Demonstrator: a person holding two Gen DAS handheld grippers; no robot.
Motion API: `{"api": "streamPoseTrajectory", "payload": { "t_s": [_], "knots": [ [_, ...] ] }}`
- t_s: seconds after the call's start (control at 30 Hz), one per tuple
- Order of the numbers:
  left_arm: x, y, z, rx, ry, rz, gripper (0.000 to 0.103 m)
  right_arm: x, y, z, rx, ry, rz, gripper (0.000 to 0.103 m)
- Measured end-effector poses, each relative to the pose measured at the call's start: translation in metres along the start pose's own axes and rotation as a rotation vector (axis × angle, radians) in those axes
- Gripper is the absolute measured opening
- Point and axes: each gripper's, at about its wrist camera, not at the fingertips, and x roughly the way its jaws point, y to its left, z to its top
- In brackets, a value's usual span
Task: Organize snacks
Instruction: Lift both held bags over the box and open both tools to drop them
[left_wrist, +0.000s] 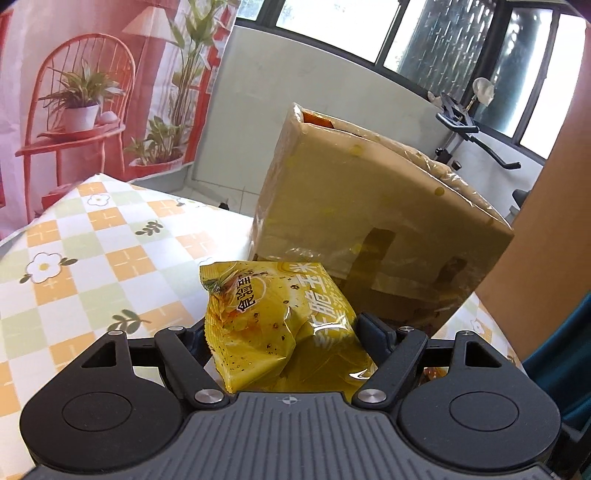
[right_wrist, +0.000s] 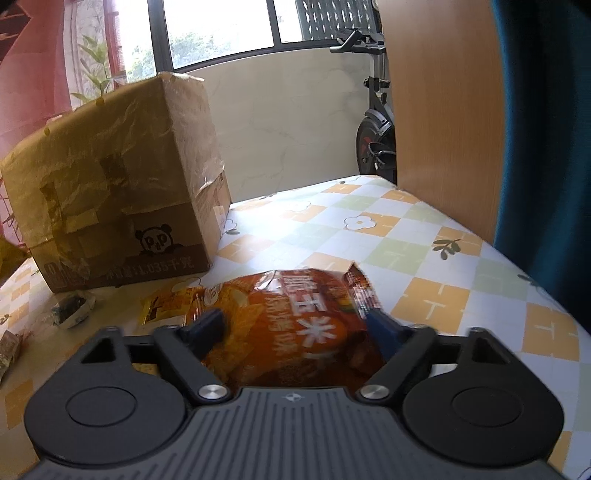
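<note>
My left gripper is shut on a yellow snack packet and holds it above the checked tablecloth, just in front of a taped cardboard box. My right gripper is shut on an orange snack packet, held low over the table. The same box stands to its left in the right wrist view. A small yellow-brown snack packet lies on the cloth just left of the right gripper.
A crumpled wrapper and another packet lie left of the right gripper. A wooden panel and blue curtain stand at the right. An exercise bike is beyond the table.
</note>
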Motion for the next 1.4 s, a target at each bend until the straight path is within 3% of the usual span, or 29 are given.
{"api": "streamPoseTrajectory", "payload": {
  "t_s": [0.23, 0.57, 0.87, 1.07, 1.27, 1.4],
  "knots": [
    [-0.007, 0.006, 0.0, -0.025, -0.006, -0.016, 0.08, -0.006, 0.004, 0.006, -0.012, 0.007, 0.029, 0.072],
    [-0.019, -0.005, 0.008, 0.025, -0.066, -0.048, 0.08, -0.025, 0.013, 0.03, 0.008, -0.069, 0.074, 0.072],
    [-0.035, -0.032, 0.06, 0.13, -0.212, -0.117, 0.08, -0.041, 0.04, 0.1, -0.038, -0.232, 0.166, 0.072],
    [-0.03, -0.053, 0.094, 0.15, -0.268, -0.167, 0.08, -0.039, 0.067, 0.147, -0.078, -0.335, 0.237, 0.072],
    [-0.001, -0.078, 0.13, 0.189, -0.278, -0.16, 0.08, -0.018, 0.09, 0.183, -0.116, -0.381, 0.281, 0.072],
    [0.031, -0.091, 0.149, 0.225, -0.243, -0.124, 0.08, 0.0, 0.101, 0.199, -0.135, -0.397, 0.295, 0.072]
  ]
}}
